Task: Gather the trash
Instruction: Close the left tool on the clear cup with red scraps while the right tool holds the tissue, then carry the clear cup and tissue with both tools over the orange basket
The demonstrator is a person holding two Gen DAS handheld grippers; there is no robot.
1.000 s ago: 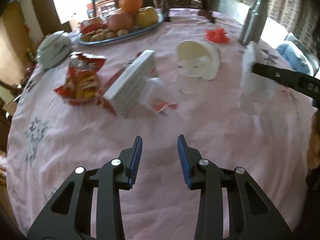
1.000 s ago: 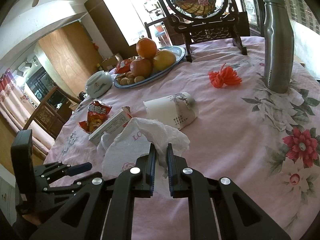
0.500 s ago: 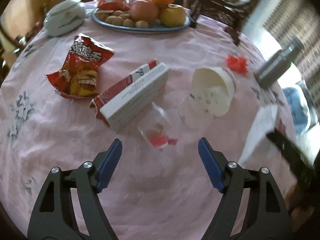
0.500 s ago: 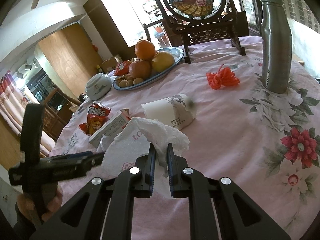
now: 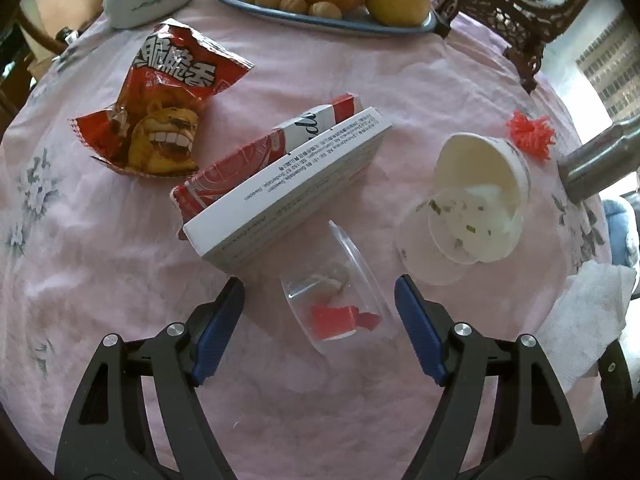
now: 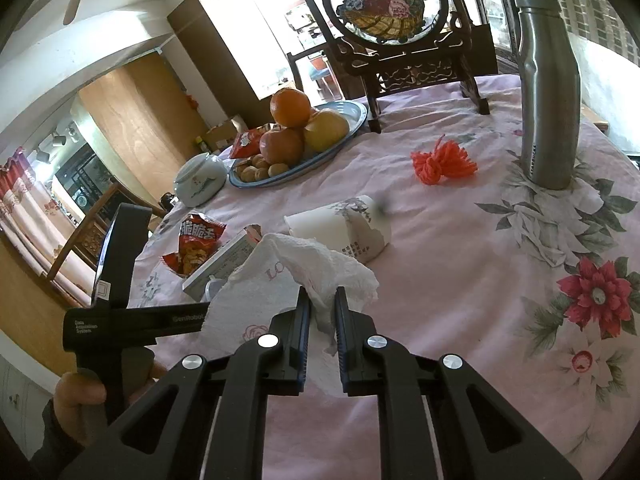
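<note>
Snack bag [image 5: 160, 120]: far left on the desk [image 5: 100, 280], torn open, crinkly foil, light; red with bold white Chinese characters and a grinning cartoon face.
Carton [image 5: 288, 184]: flat red-and-white box, stiff; its side print reads "Sweden", the rest too small to make out.
Left gripper [image 5: 318, 328]: fingers have just been opening and now stand wide, holding nothing, either side of the clear cup.
Clear cup [image 5: 340, 296]: on its side between them with red scraps inside; thin, slippery, likely to crush, best squeezed gently across its wall.
Paper cup [image 5: 476, 200]: tipped over, light, soiled inside.
Right gripper [image 6: 322, 316]: fingers nearly closed, pinching a soft white tissue [image 6: 296, 272].
</note>
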